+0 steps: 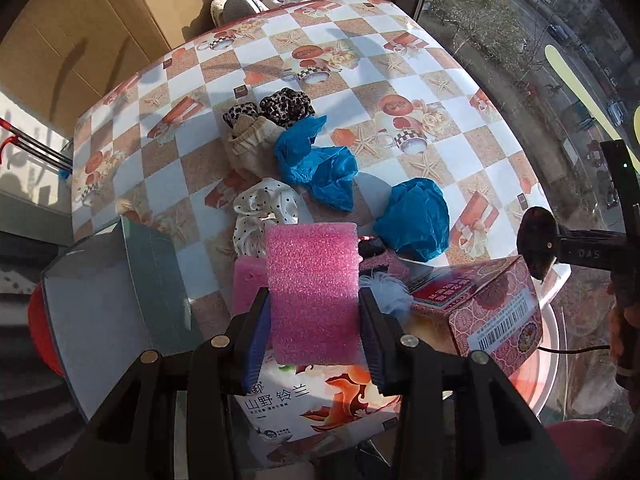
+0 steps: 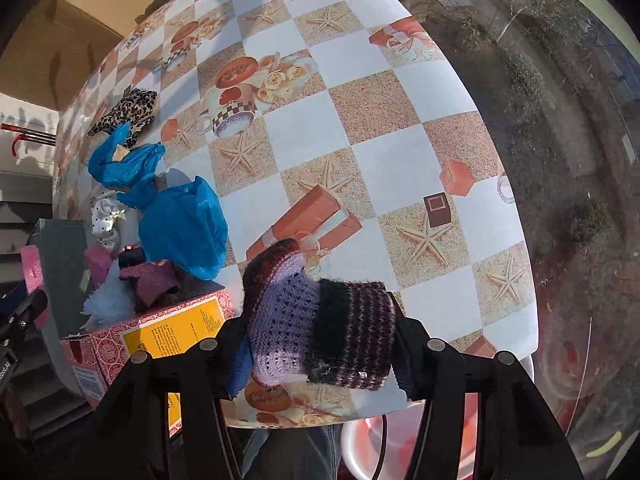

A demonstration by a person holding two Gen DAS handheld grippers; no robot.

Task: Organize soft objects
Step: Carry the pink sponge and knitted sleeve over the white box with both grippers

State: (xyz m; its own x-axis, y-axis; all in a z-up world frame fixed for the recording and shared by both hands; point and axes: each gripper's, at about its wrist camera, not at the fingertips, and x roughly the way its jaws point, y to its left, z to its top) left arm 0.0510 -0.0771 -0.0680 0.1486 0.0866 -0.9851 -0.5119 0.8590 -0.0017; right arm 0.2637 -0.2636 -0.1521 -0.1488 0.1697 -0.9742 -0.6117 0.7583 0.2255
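My left gripper is shut on a pink foam block and holds it upright over a printed packet. My right gripper is shut on a knitted piece striped in purple, black and maroon, above the table's near edge. On the checked tablecloth lies a heap of soft things: two crumpled blue bags, leopard-print scrunchies, a beige cloth, a white dotted scrunchie and a second pink foam piece.
A grey open box stands at the near left of the table. A red patterned carton with a barcode sits at the near right, with a pale blue fluffy thing beside it. Cardboard boxes stand behind the table. A window runs along the right.
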